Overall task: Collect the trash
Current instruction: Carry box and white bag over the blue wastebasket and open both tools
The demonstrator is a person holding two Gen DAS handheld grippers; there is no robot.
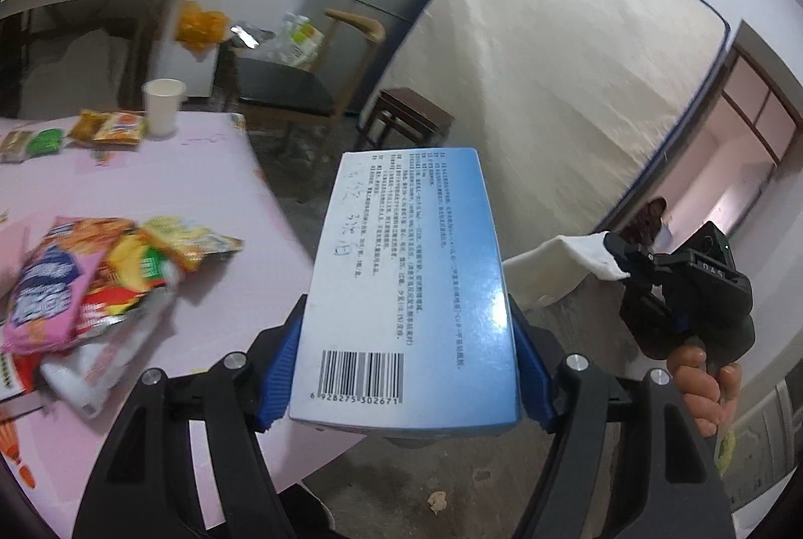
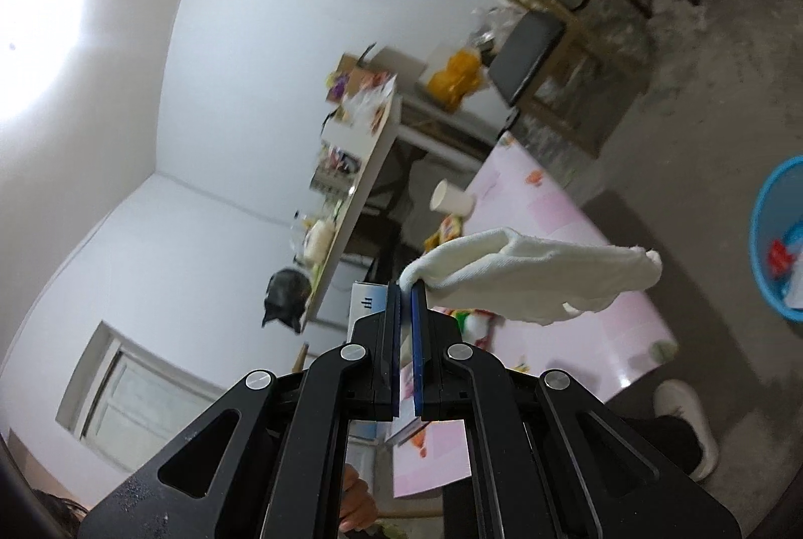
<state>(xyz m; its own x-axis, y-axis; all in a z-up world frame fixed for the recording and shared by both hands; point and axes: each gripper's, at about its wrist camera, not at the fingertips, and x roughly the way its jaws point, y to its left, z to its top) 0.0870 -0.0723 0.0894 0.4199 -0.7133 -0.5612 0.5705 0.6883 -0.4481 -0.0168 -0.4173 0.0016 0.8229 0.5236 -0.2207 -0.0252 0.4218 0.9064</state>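
Left wrist view: the left gripper [image 1: 406,368] is clamping a blue box [image 1: 406,283] between its pads, off the edge of the pink table [image 1: 211,167]. Right wrist view: the right gripper [image 2: 405,288], rolled sideways, is pinching a white cloth [image 2: 527,278] that is trailing toward the blue bin [image 2: 763,218].
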